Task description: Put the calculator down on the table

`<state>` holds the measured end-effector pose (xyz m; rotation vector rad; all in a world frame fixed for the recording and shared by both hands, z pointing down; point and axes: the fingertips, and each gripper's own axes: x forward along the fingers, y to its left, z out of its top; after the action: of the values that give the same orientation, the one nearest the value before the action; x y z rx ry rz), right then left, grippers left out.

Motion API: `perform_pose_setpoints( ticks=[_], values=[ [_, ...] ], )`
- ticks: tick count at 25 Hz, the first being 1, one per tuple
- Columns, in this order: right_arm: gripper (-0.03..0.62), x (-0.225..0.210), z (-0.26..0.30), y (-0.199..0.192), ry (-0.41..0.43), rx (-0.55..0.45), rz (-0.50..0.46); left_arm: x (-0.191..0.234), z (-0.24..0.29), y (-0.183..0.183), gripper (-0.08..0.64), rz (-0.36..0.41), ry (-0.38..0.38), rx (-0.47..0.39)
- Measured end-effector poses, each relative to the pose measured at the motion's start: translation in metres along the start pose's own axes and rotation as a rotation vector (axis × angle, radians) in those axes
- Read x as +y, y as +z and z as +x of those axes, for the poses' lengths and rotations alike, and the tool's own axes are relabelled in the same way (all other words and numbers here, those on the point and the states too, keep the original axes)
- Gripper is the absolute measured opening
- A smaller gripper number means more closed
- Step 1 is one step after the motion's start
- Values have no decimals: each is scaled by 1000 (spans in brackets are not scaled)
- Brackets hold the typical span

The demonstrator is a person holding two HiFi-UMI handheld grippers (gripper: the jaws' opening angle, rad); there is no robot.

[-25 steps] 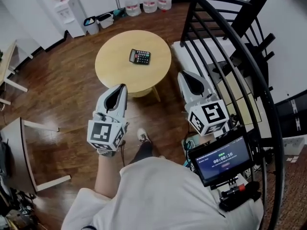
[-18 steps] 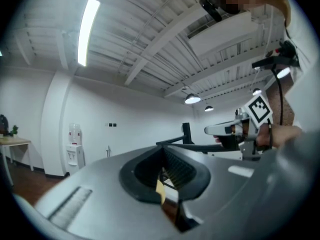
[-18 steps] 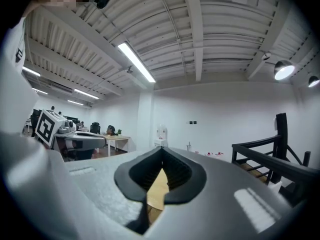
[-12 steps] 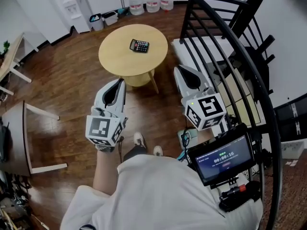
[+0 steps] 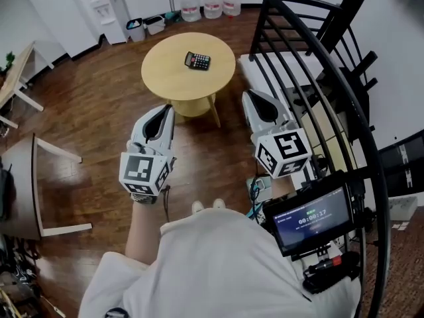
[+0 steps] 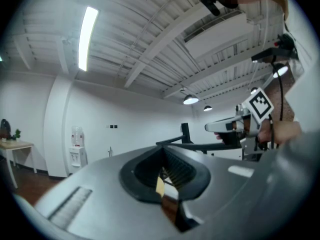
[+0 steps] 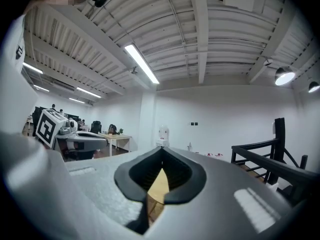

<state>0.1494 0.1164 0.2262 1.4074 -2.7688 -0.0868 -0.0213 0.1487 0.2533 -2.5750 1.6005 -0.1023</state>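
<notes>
Two hand-held grippers in view, neither holding anything. In its own view the left hand-held gripper has its jaws closed tip to tip, with only floor and room visible through the pad recess. The right hand-held gripper reads the same: jaws clenched together, nothing between them.

Calculator lies flat on the round wooden table, keys up, toward the far right part of the top. Nothing else sits on that table. Both grippers are on the near side, well apart from table and calculator, held about level and side by side with their tips aimed toward the table. The marker cubes face the head camera.

Surroundings:
- Dark wood floor under everything.
- Black curved railing to the right, close behind the right gripper.
- Small screen mounted low right, showing a timer; digits too small to trust.
- Three water bottles against the far wall, with a white water dispenser left of them.
- Person's shoe tips show below the grippers, pointing toward the table.
- A second wooden table edge at frame left.
</notes>
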Motion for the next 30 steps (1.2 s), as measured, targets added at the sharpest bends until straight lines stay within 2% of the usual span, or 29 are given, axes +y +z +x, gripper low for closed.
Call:
perform_pose_setpoints(
  ticks=[5, 15, 23, 30],
  values=[
    [2, 9, 6, -6, 11, 2, -5, 6, 1, -7, 5, -18, 2, 11],
    [2, 31, 18, -8, 45, 40, -68, 12, 2, 0, 5, -8, -36, -27],
    [2, 33, 22, -11, 42, 48, -70, 14, 1, -6, 5, -11, -32, -10],
    [2, 36, 26, -10, 49, 46, -71, 15, 0, -5, 5, -23, -38, -29]
  ],
)
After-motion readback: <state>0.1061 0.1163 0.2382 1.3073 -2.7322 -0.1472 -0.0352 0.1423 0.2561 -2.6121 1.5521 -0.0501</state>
